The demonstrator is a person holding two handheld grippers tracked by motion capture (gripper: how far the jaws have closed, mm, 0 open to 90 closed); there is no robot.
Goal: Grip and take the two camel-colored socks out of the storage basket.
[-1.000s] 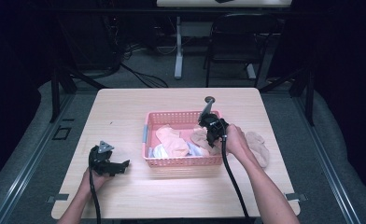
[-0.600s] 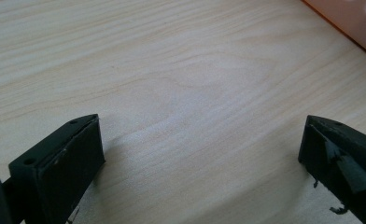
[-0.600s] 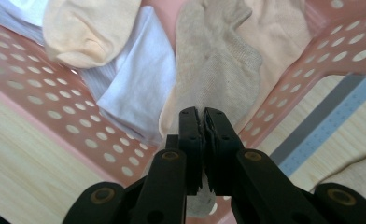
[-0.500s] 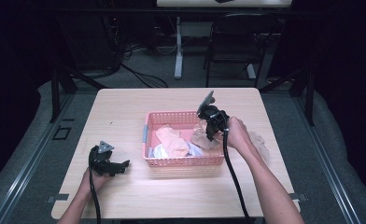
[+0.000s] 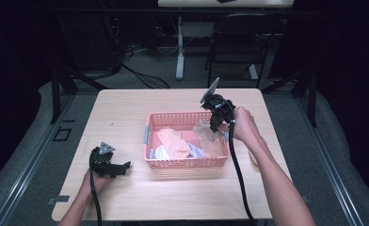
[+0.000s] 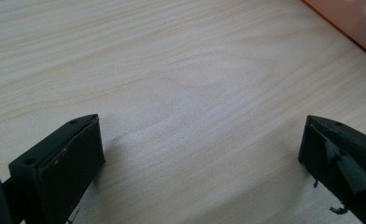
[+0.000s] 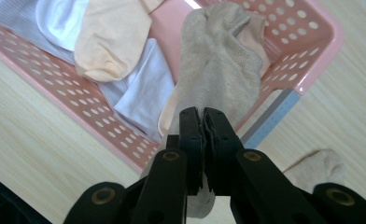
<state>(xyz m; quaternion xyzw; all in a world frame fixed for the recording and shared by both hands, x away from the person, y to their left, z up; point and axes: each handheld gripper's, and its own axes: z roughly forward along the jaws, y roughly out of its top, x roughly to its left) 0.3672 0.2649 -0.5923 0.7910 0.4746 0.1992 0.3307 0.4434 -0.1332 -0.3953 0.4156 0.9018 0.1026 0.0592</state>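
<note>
A pink perforated basket (image 5: pixel 187 162) stands mid-table and holds several socks: a peach one (image 7: pixel 107 37), white ones (image 7: pixel 59 16) and a pale lilac one (image 7: pixel 144 95). My right gripper (image 5: pixel 216 123) hangs over the basket's right end, shut on a beige-grey sock (image 7: pixel 218 79) that dangles into the basket (image 7: pixel 307 70). My left gripper (image 5: pixel 120 167) lies on the table to the left of the basket. Its jaws stand wide apart over bare wood (image 6: pixel 190 116) with nothing between them.
Another beige sock (image 7: pixel 319 170) lies on the table just outside the basket's right end. The basket's corner (image 6: pixel 354 23) shows at the top right of the left gripper view. The table's edges (image 5: pixel 173 218) are close on all sides.
My right gripper has lifted and moved a little toward the far right of the basket, raising the beige-grey sock. The left gripper has stayed put.
</note>
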